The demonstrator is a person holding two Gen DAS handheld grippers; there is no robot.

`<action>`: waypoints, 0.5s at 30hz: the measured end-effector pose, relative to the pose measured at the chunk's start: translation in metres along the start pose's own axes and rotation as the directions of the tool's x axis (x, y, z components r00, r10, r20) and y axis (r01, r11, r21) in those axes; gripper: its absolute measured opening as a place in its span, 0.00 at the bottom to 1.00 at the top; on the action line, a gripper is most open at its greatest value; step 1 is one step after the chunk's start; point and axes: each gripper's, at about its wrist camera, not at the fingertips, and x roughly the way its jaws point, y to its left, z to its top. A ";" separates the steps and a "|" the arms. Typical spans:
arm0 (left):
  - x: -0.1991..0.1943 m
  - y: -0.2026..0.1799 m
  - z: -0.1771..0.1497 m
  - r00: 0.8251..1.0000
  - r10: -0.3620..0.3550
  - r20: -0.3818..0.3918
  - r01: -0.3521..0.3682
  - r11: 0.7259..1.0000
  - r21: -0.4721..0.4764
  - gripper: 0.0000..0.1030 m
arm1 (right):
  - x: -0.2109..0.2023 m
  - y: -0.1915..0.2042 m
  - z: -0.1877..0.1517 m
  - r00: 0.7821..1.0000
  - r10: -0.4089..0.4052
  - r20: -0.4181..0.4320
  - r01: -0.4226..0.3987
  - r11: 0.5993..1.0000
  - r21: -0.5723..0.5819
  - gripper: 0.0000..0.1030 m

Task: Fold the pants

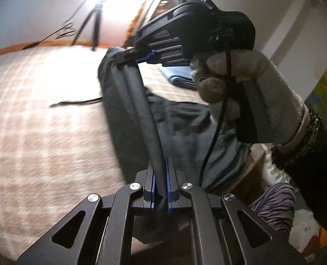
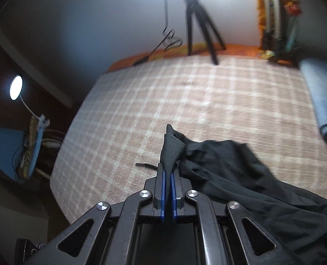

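Dark pants (image 1: 179, 119) lie crumpled on a checked bedspread (image 1: 42, 114). My left gripper (image 1: 161, 165) is shut on their thick band, which stretches taut up to my right gripper (image 1: 124, 60), held by a gloved hand (image 1: 240, 88) and shut on the band's far end. In the right wrist view my right gripper (image 2: 168, 172) pinches a raised corner of the dark pants (image 2: 240, 172), with the rest of the cloth trailing down to the right over the bedspread (image 2: 185, 101).
A folded blue garment (image 2: 324, 101) lies at the bed's right side. A tripod (image 2: 198, 17) and a cable (image 2: 165, 37) stand at the far edge by the wall. A thin dark cord (image 1: 75, 102) lies on the bedspread. A lamp (image 2: 16, 87) and cluttered shelf sit left.
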 end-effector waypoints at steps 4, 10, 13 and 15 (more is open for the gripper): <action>0.013 -0.031 0.010 0.998 -0.057 -0.014 0.057 0.997 0.061 0.05 | -0.025 -0.028 -0.001 0.998 -0.009 0.055 0.007 0.999 0.042 0.02; 0.048 -0.080 0.017 0.986 -0.154 -0.071 0.162 0.979 0.123 0.05 | -0.075 -0.082 -0.015 0.990 -0.032 0.140 0.018 0.995 0.101 0.02; 0.064 -0.102 0.020 0.977 -0.187 -0.101 0.202 0.966 0.161 0.05 | -0.089 -0.108 -0.026 0.984 -0.039 0.176 0.013 0.989 0.147 0.02; 0.072 -0.113 0.018 0.972 -0.201 -0.120 0.221 0.958 0.184 0.05 | -0.097 -0.128 -0.034 0.980 -0.039 0.196 0.002 0.982 0.189 0.02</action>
